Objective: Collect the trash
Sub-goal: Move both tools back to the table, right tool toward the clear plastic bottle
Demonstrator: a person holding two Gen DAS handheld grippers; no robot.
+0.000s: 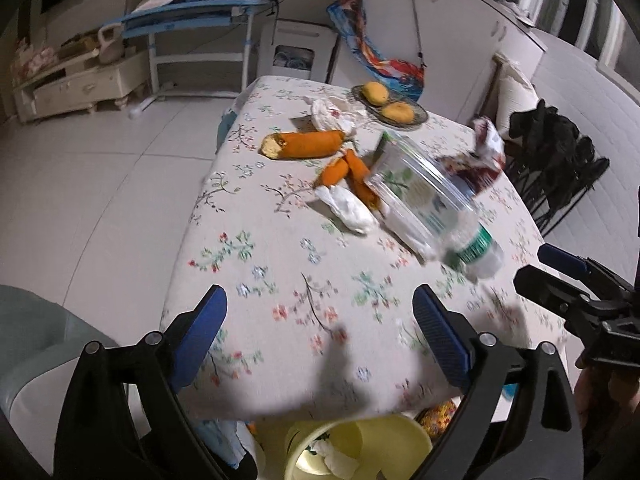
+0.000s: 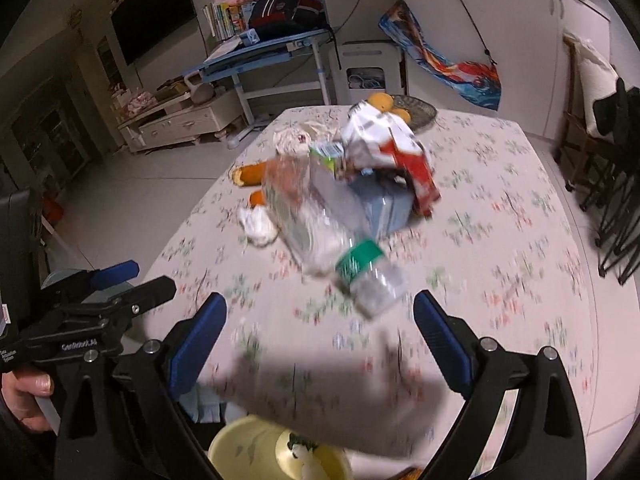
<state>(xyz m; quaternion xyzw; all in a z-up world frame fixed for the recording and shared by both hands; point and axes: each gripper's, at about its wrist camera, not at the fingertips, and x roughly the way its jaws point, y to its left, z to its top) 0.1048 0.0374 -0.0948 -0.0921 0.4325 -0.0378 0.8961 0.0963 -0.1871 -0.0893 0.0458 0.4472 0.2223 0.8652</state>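
Both grippers, left (image 1: 320, 344) and right (image 2: 320, 344), jaws apart, empty, poised over bin (image 1: 360, 440) below table (image 1: 280, 248) edge; bottle (image 1: 424, 204) likely next.

"genrobot.ai" on the left hand-held gripper (image 2: 116, 280) (smaller print beside it unreadable).

Floral cream tablecloth (image 1: 280, 248), orange peels (image 1: 304, 145), green-banded clear bottle (image 1: 474, 246), pale yellow bin (image 1: 360, 436)
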